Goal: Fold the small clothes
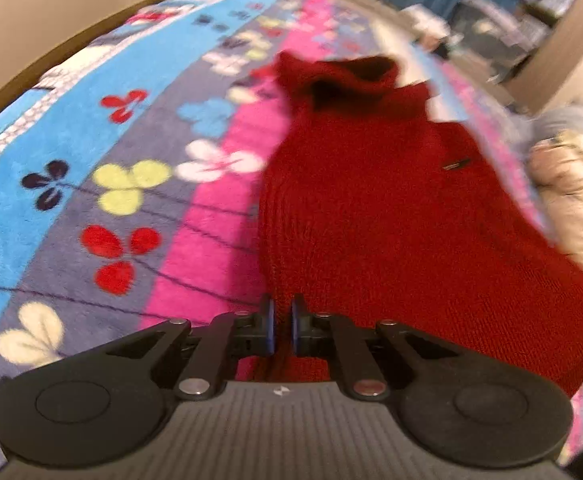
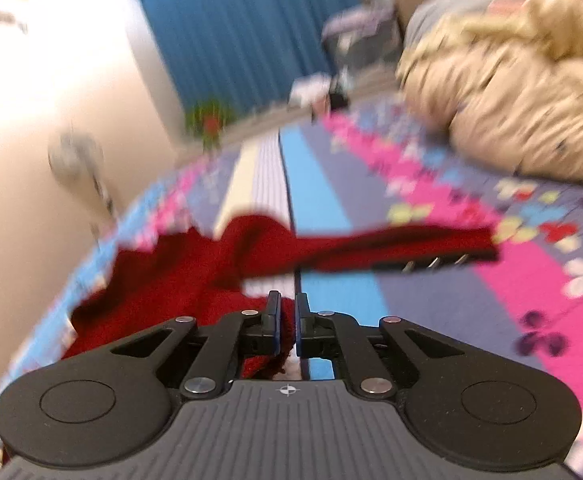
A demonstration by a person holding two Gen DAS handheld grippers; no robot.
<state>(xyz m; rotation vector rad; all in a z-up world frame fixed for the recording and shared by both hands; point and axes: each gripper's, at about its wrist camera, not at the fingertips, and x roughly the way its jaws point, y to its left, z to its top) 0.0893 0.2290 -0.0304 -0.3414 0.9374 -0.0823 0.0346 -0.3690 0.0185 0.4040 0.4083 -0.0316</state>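
Across the centre and right of the left-wrist frame, one red knitted garment [image 1: 371, 208] lies on one flower-patterned blanket [image 1: 91, 184]. Left gripper [image 1: 282, 322] is clenched on its near hem; right gripper [image 2: 287, 320] is clenched on red knit too (both views blurred). One beige bundle [image 2: 511, 92] occupies the upper right of the right-wrist frame.
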